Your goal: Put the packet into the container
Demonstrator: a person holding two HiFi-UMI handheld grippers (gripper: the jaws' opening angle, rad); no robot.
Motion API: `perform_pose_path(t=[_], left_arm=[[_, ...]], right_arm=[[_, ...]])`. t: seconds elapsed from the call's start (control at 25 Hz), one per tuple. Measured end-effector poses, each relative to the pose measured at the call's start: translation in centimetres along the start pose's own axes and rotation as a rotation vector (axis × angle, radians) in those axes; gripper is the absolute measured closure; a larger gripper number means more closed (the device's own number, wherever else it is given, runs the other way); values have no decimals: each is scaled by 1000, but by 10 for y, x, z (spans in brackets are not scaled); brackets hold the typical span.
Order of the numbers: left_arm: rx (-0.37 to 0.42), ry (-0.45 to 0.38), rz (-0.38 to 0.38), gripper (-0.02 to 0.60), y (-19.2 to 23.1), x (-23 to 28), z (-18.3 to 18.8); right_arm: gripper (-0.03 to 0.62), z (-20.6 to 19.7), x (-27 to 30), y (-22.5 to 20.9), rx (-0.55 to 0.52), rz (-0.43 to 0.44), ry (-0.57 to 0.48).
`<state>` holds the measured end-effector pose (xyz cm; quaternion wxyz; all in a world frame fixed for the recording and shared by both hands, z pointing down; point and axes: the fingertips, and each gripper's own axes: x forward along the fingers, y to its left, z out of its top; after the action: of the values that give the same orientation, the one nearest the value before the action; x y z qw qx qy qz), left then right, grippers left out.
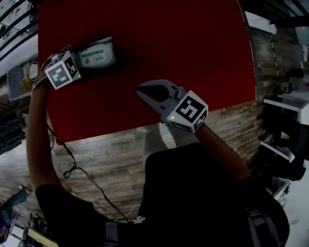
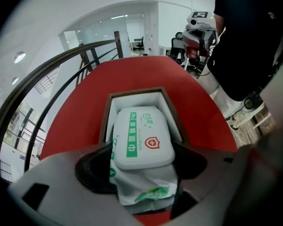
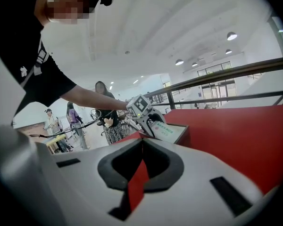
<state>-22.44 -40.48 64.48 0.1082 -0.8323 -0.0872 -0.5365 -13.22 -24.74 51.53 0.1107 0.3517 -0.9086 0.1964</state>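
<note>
Just over the white-lined container, the packet sits clamped in the left gripper; right gripper closed.

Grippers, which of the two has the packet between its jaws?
The left gripper: its jaws clamp the white packet at the container. The right gripper is shut and empty.

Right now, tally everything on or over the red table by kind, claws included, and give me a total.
packet: 1
container: 1
claws: 2, the left claw shut on the packet, the right claw shut and empty
total: 4
</note>
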Motion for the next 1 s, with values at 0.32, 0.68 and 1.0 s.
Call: perform_pose_path(t=[0.32,0.68,1.0], left_arm=[[-61,-79,28,217,10,-9,1],[-175,-180,157,190,16,-52,12],[-450,-612,496,218,-2,-155,57]], right_arm=[[571,-1,4,-2,-6,17,5],[571,9,4,0,-19,39,-8],[571,38,-6,7,-57,75,-59]])
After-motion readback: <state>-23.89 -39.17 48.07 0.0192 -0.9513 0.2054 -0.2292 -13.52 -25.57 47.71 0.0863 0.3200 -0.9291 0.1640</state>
